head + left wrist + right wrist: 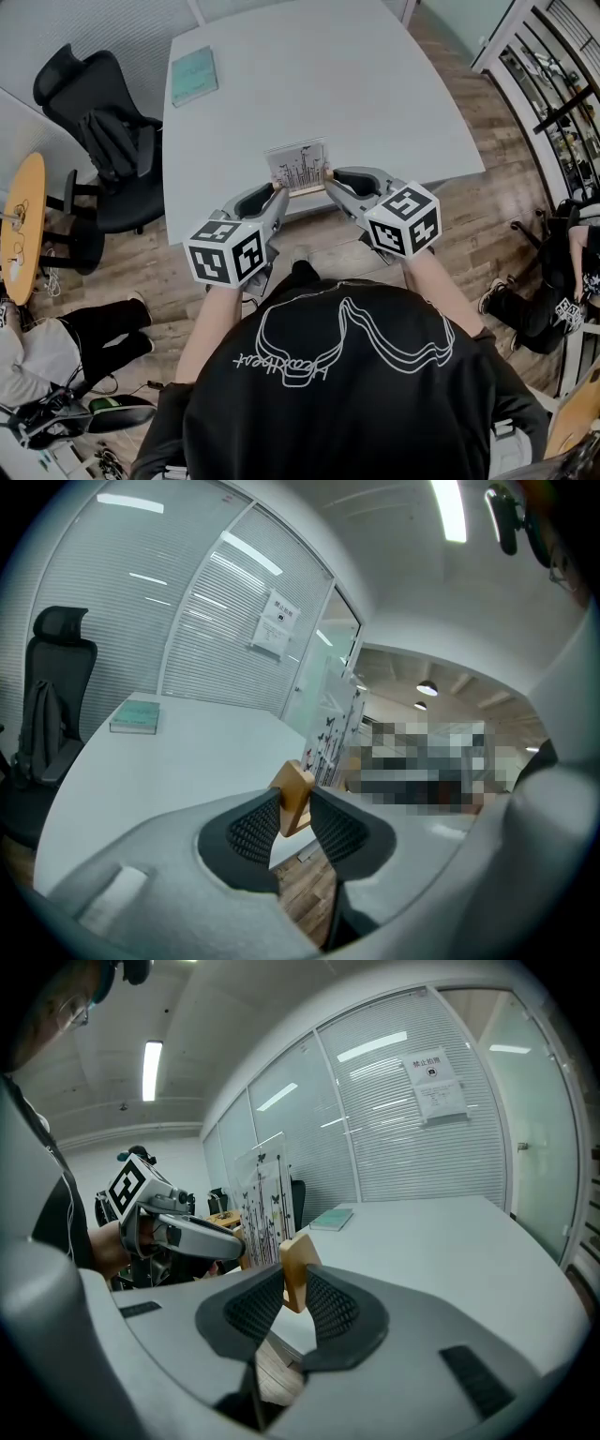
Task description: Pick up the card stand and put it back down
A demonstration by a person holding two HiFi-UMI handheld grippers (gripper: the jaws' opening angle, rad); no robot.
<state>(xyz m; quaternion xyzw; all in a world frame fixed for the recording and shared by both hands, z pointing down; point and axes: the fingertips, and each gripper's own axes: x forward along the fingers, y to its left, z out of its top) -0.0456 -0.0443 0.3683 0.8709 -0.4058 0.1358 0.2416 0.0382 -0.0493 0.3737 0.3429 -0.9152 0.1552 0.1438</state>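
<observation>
The card stand is a wooden bar holding a clear upright card printed with butterflies and stems. It is at the near edge of the white table. My left gripper is shut on the bar's left end, and the wooden end block sits pinched between its pads. My right gripper is shut on the right end block. In the right gripper view the card stands upright beyond the jaws, with the left gripper at its far end. I cannot tell if the stand touches the table.
A teal book lies at the table's far left corner. A black office chair stands left of the table, with a round wooden table beyond it. People sit on the floor at lower left and right.
</observation>
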